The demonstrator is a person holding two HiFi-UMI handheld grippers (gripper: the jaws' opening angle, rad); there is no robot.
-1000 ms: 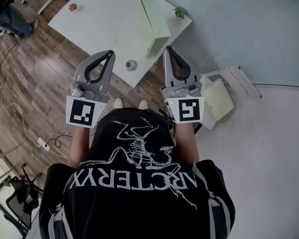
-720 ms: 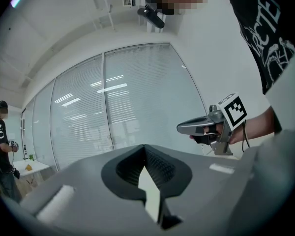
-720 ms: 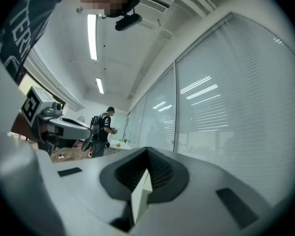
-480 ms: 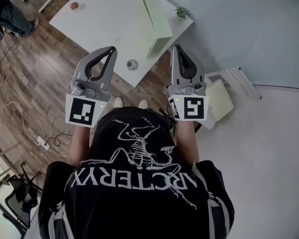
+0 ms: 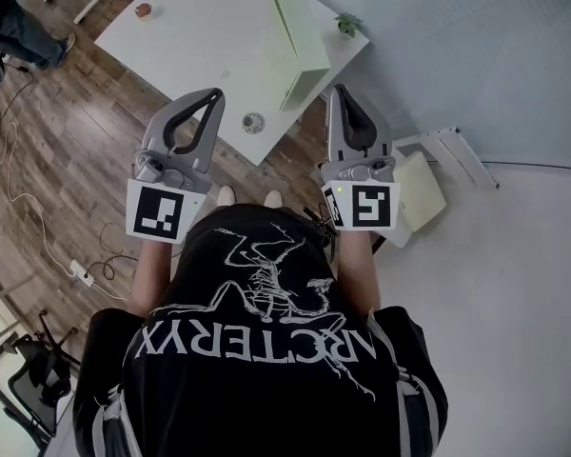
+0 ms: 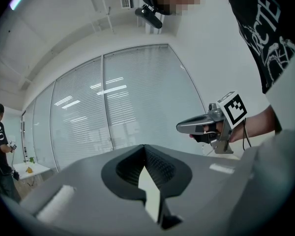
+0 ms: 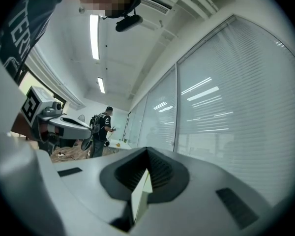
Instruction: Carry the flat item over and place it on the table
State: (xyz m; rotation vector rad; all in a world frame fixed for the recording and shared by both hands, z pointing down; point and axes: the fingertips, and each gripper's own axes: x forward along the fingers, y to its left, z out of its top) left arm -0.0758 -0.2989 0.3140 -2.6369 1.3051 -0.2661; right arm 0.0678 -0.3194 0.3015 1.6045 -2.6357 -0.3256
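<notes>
white table fills the upper frame, the green board already on it; left gripper and right gripper hover below, fingers pressed together, empty, probably because the board is delivered.

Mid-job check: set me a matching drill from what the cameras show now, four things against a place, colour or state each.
Things:
1. board
2. power strip
3. right gripper
4. small plant

Place, colour or state:
A. on the wood floor
B. fingers shut
C. at the white table, right-hand corner
D. pale green and flat

Pairs: 1-D, 2-A, 3-B, 4-C
</notes>
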